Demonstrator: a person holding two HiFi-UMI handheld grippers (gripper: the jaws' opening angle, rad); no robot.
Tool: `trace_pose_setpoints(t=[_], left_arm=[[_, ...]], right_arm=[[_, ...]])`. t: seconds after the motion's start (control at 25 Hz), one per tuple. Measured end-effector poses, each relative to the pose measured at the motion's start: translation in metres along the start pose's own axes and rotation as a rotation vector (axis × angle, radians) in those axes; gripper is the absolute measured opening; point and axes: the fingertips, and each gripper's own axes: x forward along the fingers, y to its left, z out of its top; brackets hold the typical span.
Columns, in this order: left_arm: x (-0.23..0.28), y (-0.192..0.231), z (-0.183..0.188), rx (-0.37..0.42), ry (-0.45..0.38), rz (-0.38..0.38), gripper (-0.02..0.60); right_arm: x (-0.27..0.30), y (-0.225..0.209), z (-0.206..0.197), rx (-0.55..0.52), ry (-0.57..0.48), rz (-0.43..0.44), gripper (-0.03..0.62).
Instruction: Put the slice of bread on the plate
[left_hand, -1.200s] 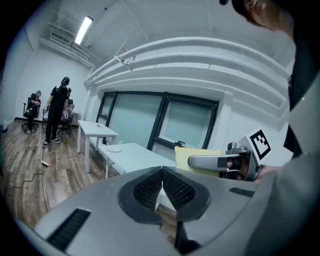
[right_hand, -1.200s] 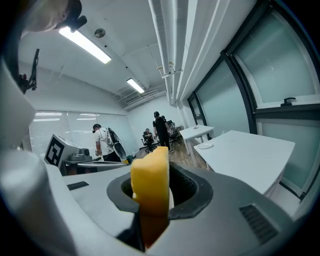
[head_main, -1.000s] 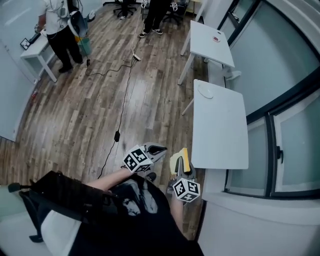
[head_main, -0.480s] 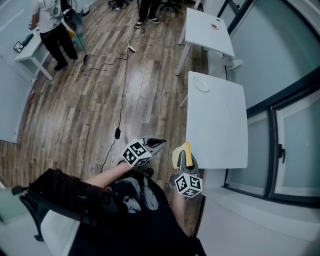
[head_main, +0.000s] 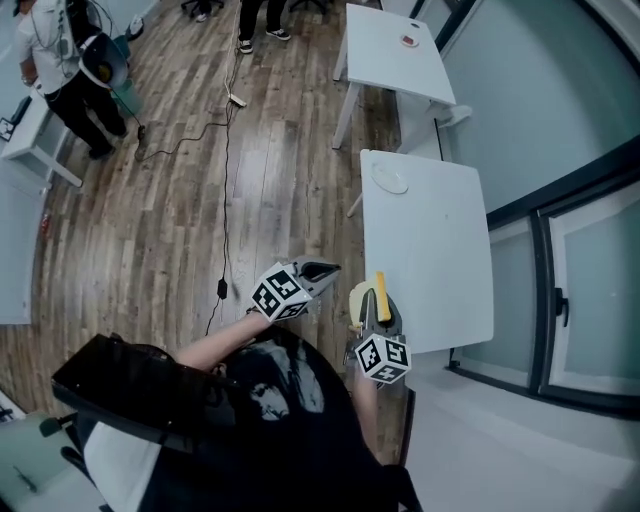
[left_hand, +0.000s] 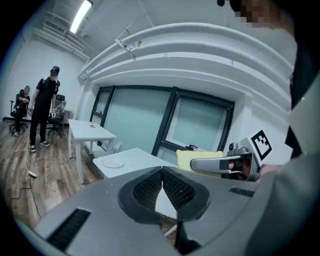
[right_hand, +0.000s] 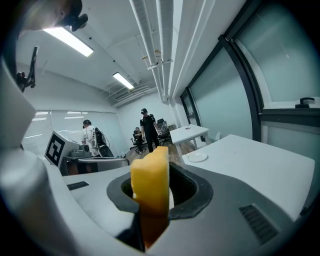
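A yellow-crusted slice of bread (right_hand: 152, 183) stands on edge between the jaws of my right gripper (right_hand: 152, 195), which is shut on it. From the head view that gripper (head_main: 372, 300) hangs by the near left corner of a white table (head_main: 440, 260). A small white plate (head_main: 388, 180) lies on the table's far left corner, well beyond the bread (head_main: 360, 298). It also shows as the plate (right_hand: 196, 157) and the plate (left_hand: 113, 162). My left gripper (head_main: 322, 271) is beside the right one over the floor, and the left gripper (left_hand: 162, 176) is shut on nothing.
A second white table (head_main: 390, 40) stands farther on. A black cable (head_main: 225, 180) runs along the wood floor. People (head_main: 65, 70) stand by desks at the far left. A glass wall with dark frames (head_main: 560, 230) borders the table's right side.
Both grippers have moved forward together toward the white table. The table and plate now sit nearer, and the bread stays gripped in the right jaws.
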Motion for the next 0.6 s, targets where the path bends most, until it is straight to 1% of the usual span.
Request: trace_pose_setpoints(t=[0.2, 0.28, 0.4, 0.48, 0.6], left_arm=[[0.014, 0.050, 0.017, 0.011, 0.015, -0.037, 0.006], [0.022, 0.067, 0.016, -0.003, 0.036, -0.044, 0.006], [0.032, 0.082, 0.017, -0.021, 0.053, -0.056, 0.006], [0.041, 0.092, 0.018, -0.031, 0.058, -0.058, 0.006], [0.059, 0.115, 0.018, -0.053, 0.067, -0.042, 0.006]], right_arm=[[0.050, 0.002, 0.017, 0.013, -0.013, -0.034, 0.098], [0.067, 0.003, 0.015, 0.028, 0.007, -0.039, 0.098], [0.088, 0.002, 0.011, 0.041, 0.049, -0.036, 0.098], [0.104, -0.004, 0.014, 0.037, 0.068, -0.031, 0.098], [0.133, -0.023, 0.026, 0.024, 0.080, -0.022, 0.098]])
